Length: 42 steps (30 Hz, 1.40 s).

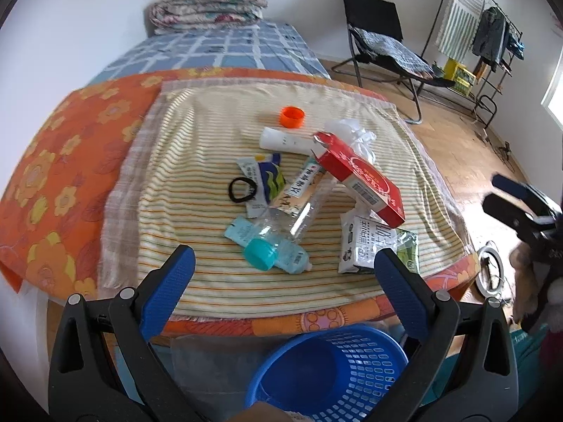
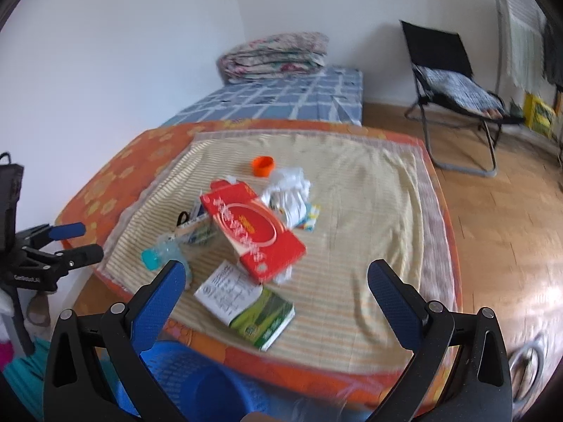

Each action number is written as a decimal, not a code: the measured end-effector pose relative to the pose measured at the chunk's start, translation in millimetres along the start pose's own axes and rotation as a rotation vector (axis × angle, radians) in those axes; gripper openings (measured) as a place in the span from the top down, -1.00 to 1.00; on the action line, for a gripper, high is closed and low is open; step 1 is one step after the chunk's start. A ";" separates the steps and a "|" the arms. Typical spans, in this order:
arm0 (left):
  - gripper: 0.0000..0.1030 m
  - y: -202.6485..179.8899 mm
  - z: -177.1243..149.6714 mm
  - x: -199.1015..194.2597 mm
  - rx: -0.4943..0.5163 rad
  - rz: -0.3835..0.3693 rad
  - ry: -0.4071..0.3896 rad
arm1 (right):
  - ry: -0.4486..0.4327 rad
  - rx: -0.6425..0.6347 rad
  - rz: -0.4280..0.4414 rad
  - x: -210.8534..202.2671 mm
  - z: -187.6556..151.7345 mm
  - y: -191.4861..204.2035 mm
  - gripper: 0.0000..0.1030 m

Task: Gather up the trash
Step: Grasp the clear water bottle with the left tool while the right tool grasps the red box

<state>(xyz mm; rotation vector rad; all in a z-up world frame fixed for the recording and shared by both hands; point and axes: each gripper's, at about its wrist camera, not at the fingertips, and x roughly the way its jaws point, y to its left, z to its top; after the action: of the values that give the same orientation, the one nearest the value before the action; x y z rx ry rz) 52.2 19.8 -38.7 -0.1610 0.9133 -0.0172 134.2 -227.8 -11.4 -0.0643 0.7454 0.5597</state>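
Left wrist view: the left gripper [image 1: 281,263] hangs over the near edge of a striped cloth [image 1: 197,133], jaws spread wide with nothing between them. The trash lies heaped mid-cloth — a red box [image 1: 362,179] tilted on top of the pile, a clear bottle [image 1: 288,221] with a teal cap [image 1: 260,254] lying on its side, a white carton [image 1: 366,242] just right of it, a white tube [image 1: 285,139], an orange cap [image 1: 292,117] at the far side, a black hair tie [image 1: 242,190], and crumpled plastic [image 1: 352,133] behind the box. A blue basket [image 1: 366,362] stands below the cloth's near edge, under the gripper. The right gripper [image 1: 506,193] shows at the right border, off the cloth, its jaws parted. Right wrist view: the right gripper [image 2: 276,281] also stands wide open and empty, near the cloth's [image 2: 369,211] front edge. The red box [image 2: 251,228] sits centre, the carton [image 2: 246,306] nearest — white and green faces showing — the teal cap [image 2: 152,258] to the left, the orange cap [image 2: 263,166] beyond. The basket [image 2: 183,362] is at lower left, blurred; the left gripper [image 2: 79,241] pokes in from the left.
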 end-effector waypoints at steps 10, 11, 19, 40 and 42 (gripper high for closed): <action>-0.83 -3.9 23.5 52.7 0.018 -0.069 0.112 | 0.153 -0.016 0.172 74.2 24.0 -8.4 -0.99; -0.75 -1.8 25.5 57.7 0.015 -0.075 0.121 | 0.162 -0.016 0.176 79.6 23.9 -8.3 -0.99; -0.46 4.5 46.1 100.5 0.015 -0.094 0.183 | 0.207 -0.109 0.160 110.5 23.5 3.2 -0.99; -0.21 6.4 61.9 165.3 0.033 -0.201 0.300 | 0.240 -0.132 0.279 149.0 28.1 -10.9 -0.99; -0.20 4.4 61.5 167.7 0.047 -0.207 0.298 | 0.245 -0.111 0.305 151.7 28.4 -12.3 -0.99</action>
<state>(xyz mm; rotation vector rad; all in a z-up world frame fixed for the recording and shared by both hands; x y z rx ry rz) 203.1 18.3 -134.3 -0.2118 1.1892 -0.2600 248.5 -161.5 -92.0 -0.1248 0.9707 0.8947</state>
